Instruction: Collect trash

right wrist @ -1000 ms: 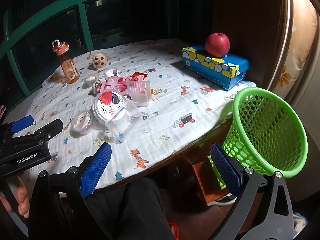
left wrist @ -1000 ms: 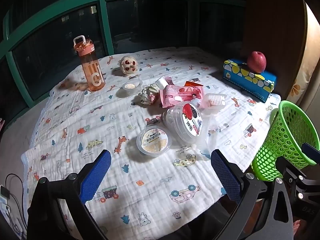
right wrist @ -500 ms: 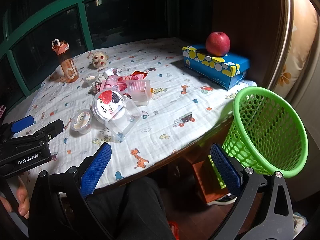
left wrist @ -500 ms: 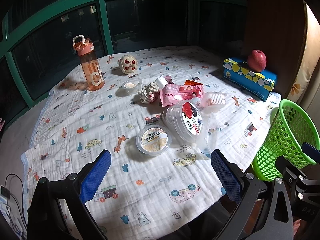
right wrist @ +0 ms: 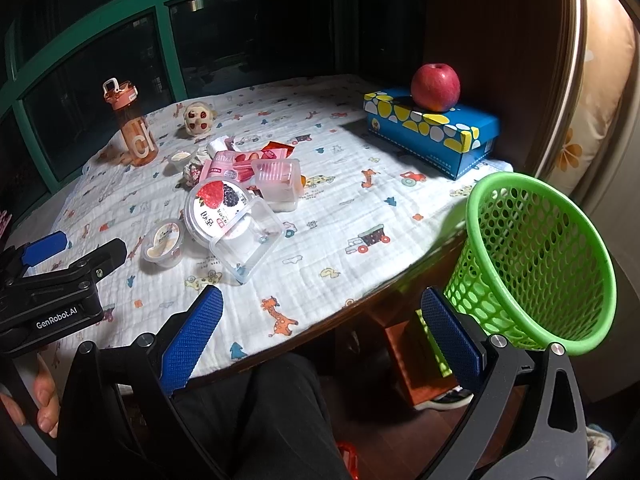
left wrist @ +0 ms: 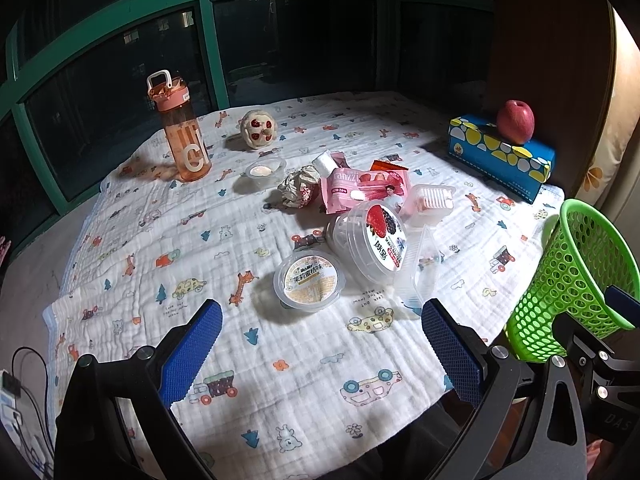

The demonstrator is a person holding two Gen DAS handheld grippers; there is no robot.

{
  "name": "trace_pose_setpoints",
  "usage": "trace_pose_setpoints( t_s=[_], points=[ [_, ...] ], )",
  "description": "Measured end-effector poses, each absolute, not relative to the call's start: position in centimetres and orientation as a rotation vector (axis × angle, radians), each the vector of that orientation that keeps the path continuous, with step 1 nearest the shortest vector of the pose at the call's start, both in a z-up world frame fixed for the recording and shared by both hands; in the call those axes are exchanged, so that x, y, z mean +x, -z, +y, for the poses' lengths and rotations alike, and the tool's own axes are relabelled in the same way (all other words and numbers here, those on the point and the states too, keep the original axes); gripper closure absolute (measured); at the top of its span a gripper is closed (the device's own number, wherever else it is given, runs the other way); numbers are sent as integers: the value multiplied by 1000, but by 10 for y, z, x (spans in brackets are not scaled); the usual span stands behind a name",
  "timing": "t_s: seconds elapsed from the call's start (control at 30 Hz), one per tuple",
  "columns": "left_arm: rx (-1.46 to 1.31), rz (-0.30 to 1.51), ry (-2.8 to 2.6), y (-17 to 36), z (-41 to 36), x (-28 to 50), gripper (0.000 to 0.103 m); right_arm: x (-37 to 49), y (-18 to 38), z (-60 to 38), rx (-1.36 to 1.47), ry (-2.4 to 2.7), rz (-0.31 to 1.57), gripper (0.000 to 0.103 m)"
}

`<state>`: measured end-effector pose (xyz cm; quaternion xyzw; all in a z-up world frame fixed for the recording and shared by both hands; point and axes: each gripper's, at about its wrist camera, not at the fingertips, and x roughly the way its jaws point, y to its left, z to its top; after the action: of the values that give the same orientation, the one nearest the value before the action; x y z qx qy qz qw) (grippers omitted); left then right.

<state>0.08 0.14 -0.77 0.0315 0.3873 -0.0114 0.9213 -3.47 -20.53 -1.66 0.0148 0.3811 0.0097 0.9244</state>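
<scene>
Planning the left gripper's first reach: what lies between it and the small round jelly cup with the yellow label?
Only bare printed tablecloth, seen in the left wrist view, separates the open left gripper from the small round jelly cup.

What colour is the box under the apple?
Blue with yellow and white blobs. The box under the apple shows best in the right wrist view.

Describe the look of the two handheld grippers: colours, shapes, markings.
Both are alike: black metal frames with silver screw heads, each ending in two fingers faced with blue, finely ribbed pads. The left gripper has one such pad on each side; the right gripper matches. In the right wrist view, the left gripper's body carries white "GenRobot.AI" lettering. The hand holding it is bare; no sleeve shows.
</scene>
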Motion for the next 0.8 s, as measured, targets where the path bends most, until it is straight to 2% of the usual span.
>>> trace_pose_setpoints(
  t_s=[0.8],
  points=[
    [64,811,18,12,3,7,6,-31,22,-204,30,-19,793,5]
  ],
)
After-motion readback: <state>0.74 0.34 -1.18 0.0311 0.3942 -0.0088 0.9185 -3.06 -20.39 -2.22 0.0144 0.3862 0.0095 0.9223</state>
